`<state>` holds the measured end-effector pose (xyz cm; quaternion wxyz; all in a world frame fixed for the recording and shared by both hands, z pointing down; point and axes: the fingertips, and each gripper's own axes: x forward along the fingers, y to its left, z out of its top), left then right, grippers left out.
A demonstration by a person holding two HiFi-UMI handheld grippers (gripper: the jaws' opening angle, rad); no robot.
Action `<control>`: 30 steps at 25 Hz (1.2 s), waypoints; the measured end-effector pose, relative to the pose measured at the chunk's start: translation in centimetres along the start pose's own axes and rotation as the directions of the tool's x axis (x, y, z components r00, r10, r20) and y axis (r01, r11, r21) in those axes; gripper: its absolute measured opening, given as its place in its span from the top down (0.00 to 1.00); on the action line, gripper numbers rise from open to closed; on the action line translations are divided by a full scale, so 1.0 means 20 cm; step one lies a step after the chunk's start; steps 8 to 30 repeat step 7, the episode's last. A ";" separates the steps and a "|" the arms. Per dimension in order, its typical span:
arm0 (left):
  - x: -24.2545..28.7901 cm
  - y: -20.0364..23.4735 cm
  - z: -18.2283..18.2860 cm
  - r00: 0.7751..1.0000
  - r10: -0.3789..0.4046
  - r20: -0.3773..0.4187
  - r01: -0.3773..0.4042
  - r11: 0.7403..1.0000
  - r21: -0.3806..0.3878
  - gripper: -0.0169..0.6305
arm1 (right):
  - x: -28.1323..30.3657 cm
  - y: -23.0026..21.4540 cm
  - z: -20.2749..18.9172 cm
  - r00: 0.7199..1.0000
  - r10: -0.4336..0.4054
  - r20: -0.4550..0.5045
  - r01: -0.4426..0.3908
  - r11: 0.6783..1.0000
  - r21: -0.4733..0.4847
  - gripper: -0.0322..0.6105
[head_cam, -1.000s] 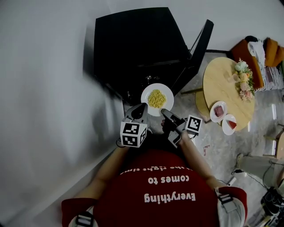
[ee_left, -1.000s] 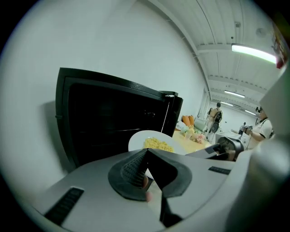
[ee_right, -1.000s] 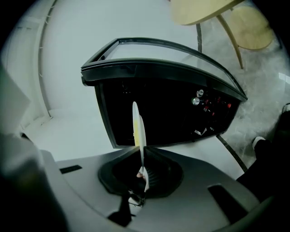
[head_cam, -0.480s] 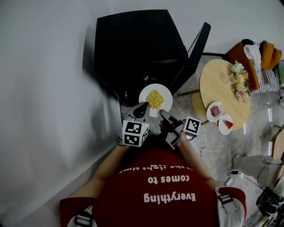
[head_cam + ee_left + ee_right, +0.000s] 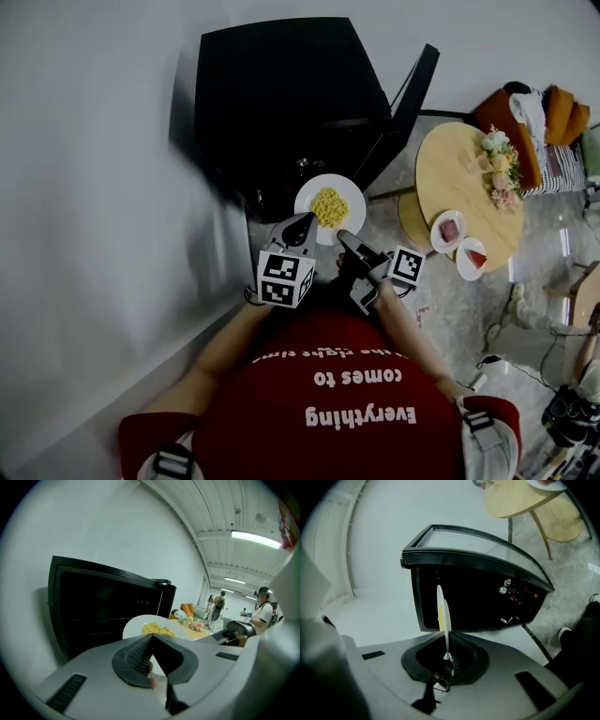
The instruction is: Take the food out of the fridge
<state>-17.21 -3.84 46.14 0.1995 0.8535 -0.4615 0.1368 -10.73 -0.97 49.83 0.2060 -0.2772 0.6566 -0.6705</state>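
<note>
- vs a second ago: plate of yellow food sits at much the same spot, just near of the open fridge; both grippers keep the same grip; head view has swung a bit, so the round table now lies further left in frame
- left gripper: jaws narrow, clamped on the plate's near-left rim; right gripper: jaws narrow, clamped on the near-right rim
- plate is outside the fridge, carried between the two grippers; fridge door stands swung out to the right
- head view only: whole layout from above; table well right of the fridge; person's red shirt at the near edge
- left gripper view only: food as a low yellow heap mid-plate; right gripper showing at the right; people far off in a long room with ceiling lamps
- right gripper view only: plate seen edge-on, a thin white line running up from the jaws; dark fridge interior behind it with small things inside, too small to name
- count: one fridge; one table; two grippers; three plates in all, one held, plus a plate with pink food and a plate with red food on the table's near edge; one bunch of flowers on the table's far-right side
</note>
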 end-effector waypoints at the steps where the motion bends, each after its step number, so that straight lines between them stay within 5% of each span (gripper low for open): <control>1: 0.00 0.00 0.00 1.000 -0.006 0.001 0.006 1.000 -0.003 0.96 | 0.01 0.01 0.00 1.000 -0.003 0.004 0.003 1.000 0.002 0.92; 30: -0.01 0.02 0.03 0.999 -0.044 0.013 0.044 0.999 0.009 0.96 | 0.05 0.03 -0.02 0.999 -0.026 0.035 0.025 0.999 0.025 0.92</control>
